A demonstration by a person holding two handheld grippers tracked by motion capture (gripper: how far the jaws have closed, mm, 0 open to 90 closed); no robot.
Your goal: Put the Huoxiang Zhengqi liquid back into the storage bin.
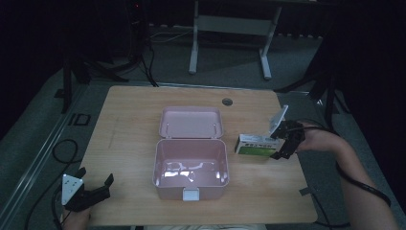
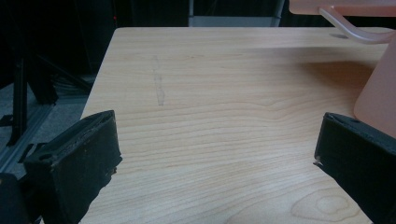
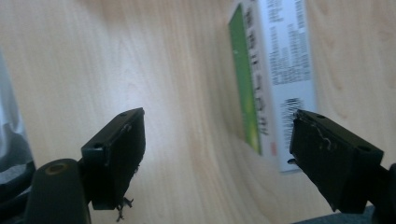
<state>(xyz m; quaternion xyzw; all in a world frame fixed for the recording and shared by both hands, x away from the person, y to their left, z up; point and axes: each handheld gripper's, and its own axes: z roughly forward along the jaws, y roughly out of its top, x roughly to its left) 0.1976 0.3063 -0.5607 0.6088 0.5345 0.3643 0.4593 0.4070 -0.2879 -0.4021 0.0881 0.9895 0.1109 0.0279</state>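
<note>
Two hand-held grippers worked over a light wooden table (image 1: 129,120). At the centre of the table sat a pink plastic box (image 1: 190,168), its hinged lid (image 1: 191,122) thrown back flat on the far side and its interior bare; a pale latch (image 1: 190,194) hung at the middle of the near wall.

Right of the box, apart from it, lay a white-and-green carton (image 1: 254,145) — flat on the table, its long side running left to right. The right gripper (image 1: 281,146) was at the carton's right end, held by a hand (image 1: 318,142) that came in from the right edge. In the right gripper view its jaws stood wide apart with bare wood between them; the carton (image 3: 273,79) lay ahead, and one jaw tip overlapped the carton's printed end. Whether that tip touched the carton could not be determined.

The left gripper (image 1: 95,184) rested at the near left corner of the table, well apart from the box, with its grey plate (image 1: 70,188) uppermost. Its jaws were spread wide and held nothing — the left gripper view showed only bare wood between them, with the pink box (image 2: 378,98) at the right.
</note>
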